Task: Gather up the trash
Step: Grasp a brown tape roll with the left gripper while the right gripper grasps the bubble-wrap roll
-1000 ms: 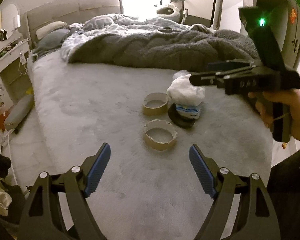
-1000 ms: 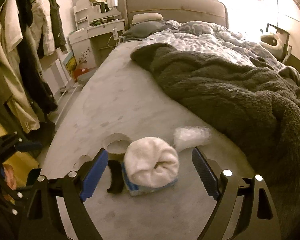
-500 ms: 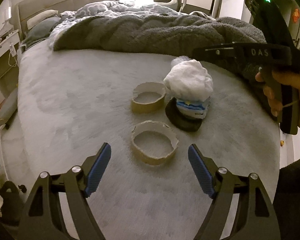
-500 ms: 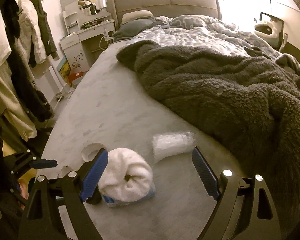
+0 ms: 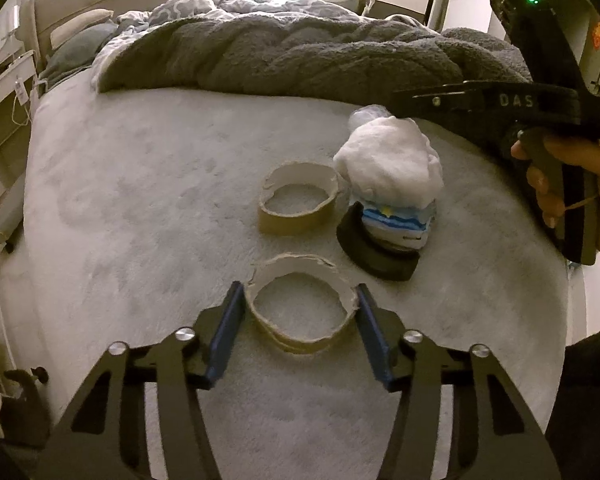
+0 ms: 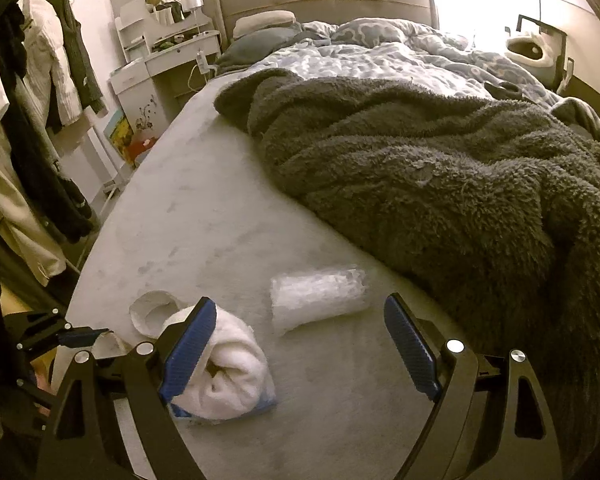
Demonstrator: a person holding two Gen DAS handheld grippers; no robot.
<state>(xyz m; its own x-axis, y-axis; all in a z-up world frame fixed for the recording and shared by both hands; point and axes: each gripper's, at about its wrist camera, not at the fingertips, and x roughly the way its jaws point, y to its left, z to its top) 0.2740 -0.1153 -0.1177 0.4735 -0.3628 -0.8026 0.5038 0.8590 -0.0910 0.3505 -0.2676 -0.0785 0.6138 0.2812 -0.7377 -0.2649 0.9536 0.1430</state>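
Near ring: the torn cardboard ring lies flat on the grey bedspread, right between the pads of my left gripper.
Left grip: my jaws are closing on it; the blue pads sit against its two sides, just touching, and the ring looks squeezed into an oval. It is not lifted yet.
What changed: a second ago my left jaws stood wide with this ring well ahead of them; now they bracket it and are narrowing. I judge the first pick of the trash is under way.
Far ring: a second cardboard ring sits just beyond, untouched.
Tissue heap: a white wad on a blue-printed packet, which rests on a black lid-like piece.
Right grip: my right gripper is wide open and holds nothing.
Right view shift: earlier the white wad sat between my right pads; now it lies at the left pad, and the clear plastic roll sits ahead, between them.
Risk: thin card may buckle.
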